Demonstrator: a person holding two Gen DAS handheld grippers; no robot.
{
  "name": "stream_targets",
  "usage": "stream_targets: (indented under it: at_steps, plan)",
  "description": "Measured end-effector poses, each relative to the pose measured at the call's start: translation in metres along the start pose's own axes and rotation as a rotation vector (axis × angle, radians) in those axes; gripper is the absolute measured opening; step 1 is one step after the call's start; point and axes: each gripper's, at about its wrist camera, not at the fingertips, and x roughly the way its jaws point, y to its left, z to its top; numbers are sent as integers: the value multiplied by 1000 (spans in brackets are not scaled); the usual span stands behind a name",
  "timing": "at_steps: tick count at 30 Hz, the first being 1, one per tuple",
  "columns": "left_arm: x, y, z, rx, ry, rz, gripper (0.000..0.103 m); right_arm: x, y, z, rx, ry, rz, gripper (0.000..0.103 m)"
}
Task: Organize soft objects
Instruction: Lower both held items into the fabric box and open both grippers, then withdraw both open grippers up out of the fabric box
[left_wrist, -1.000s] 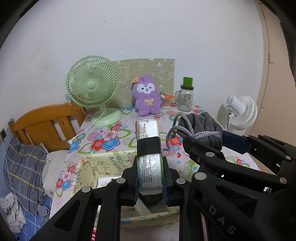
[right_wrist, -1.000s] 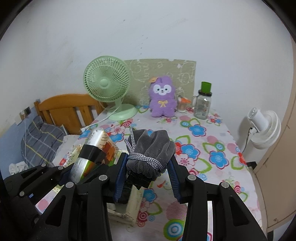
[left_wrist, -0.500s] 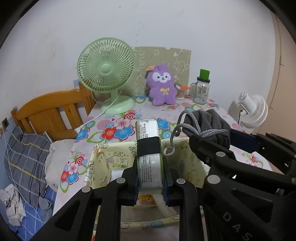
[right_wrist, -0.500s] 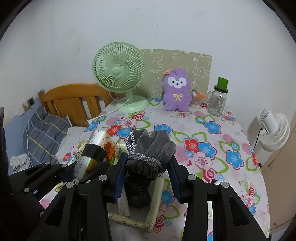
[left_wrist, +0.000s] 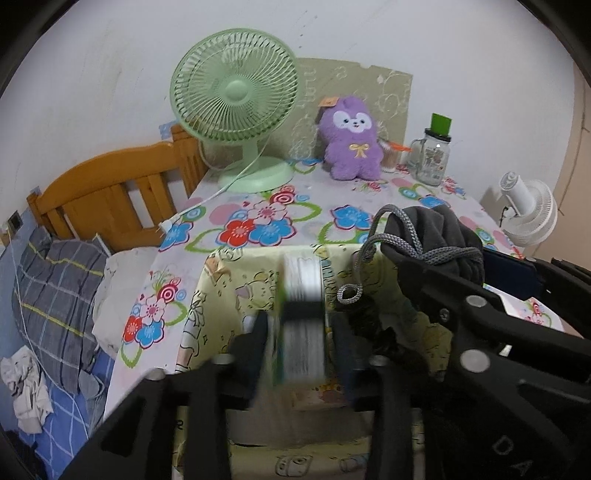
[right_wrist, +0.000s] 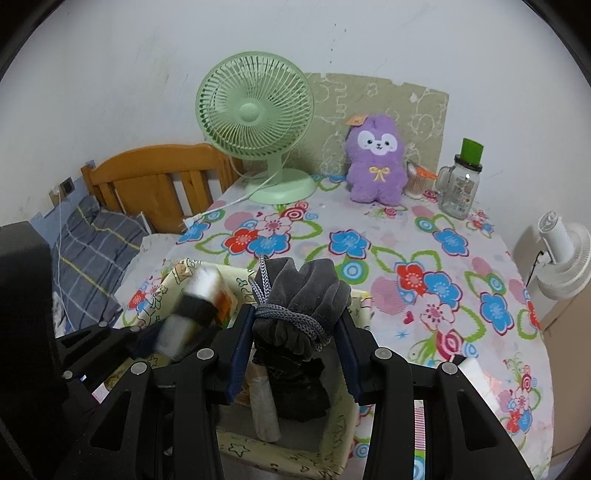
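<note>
My left gripper (left_wrist: 301, 354) is opening around the blurred, black-banded tissue pack (left_wrist: 303, 314), clamped tight a second ago, over the yellow fabric bin (left_wrist: 229, 295), while my right gripper (right_wrist: 297, 341) pinches the grey drawstring pouch (right_wrist: 301, 306), now lower over that bin

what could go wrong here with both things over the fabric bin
The left tool is opening with the tissue pack between its fingers; blurred, the pack may tumble against the yellow fabric bin wall instead of landing flat. The right tool grips the grey drawstring pouch at its neck; its loose cord might snag a finger on release.
</note>
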Motion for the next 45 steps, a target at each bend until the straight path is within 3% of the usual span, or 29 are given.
stream_targets:
  at_steps: [3, 5, 6, 11, 14, 25, 45]
  plan:
    - [4, 2, -2, -5, 10, 12, 49, 6, 1, 0, 4, 12, 20, 47]
    - [7, 4, -3, -6, 17, 21, 66, 10, 3, 0, 0, 17, 26, 48]
    - [7, 5, -4, -7, 18, 28, 68, 11, 3, 0, 0, 19, 29, 49]
    - [4, 9, -5, -14, 9, 50, 79, 17, 7, -2, -13, 20, 21, 73]
    - [4, 10, -6, -16, 13, 56, 86, 16, 8, -3, -30, 16, 12, 77]
    - [-14, -6, -6, -1, -18, 57, 94, -1, 1, -10, -45, 3, -25, 81]
    - [-53, -51, -4, 44, -86, 23, 95, -53, -32, -19, -12, -67, -61, 81]
